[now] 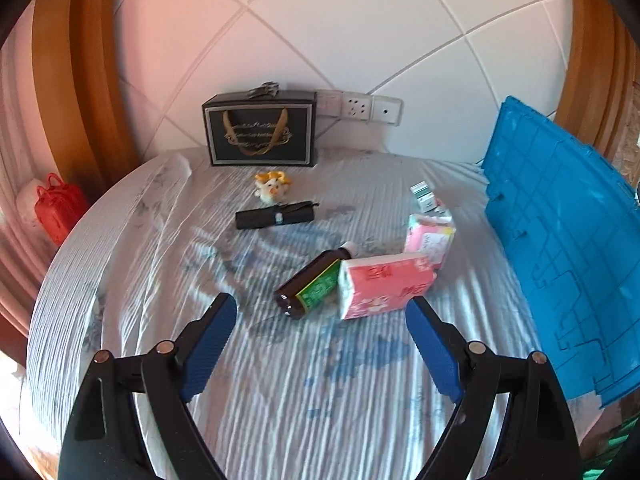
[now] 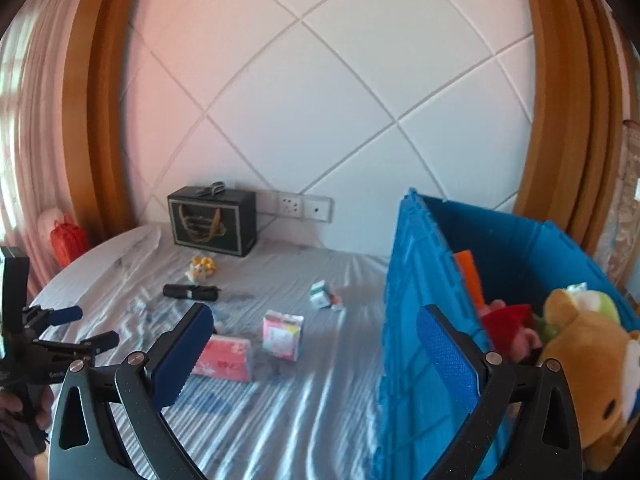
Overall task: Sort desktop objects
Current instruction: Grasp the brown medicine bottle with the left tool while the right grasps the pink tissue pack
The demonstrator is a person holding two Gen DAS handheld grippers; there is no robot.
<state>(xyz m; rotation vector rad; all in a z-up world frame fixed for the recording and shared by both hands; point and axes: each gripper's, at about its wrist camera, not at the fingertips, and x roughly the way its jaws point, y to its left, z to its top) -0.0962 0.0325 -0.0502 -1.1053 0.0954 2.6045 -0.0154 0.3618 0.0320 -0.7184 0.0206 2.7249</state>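
On the wrinkled striped bedsheet (image 1: 280, 380), the left gripper (image 1: 322, 312) hangs with fingers spread wide and empty, just short of the brown glass bottle with a green label (image 1: 310, 286), which lies on its side touching the pink floral tissue pack (image 1: 384, 284). Further right, the right gripper (image 2: 314, 322), equally open and holding nothing, hovers by the blue ribbed plastic crate (image 2: 416, 320) already holding a brown plush bear (image 2: 592, 364) and what looks like other toys. The round bottle could roll on the soft sheet, or the fingers could snag the tissue pack alongside.
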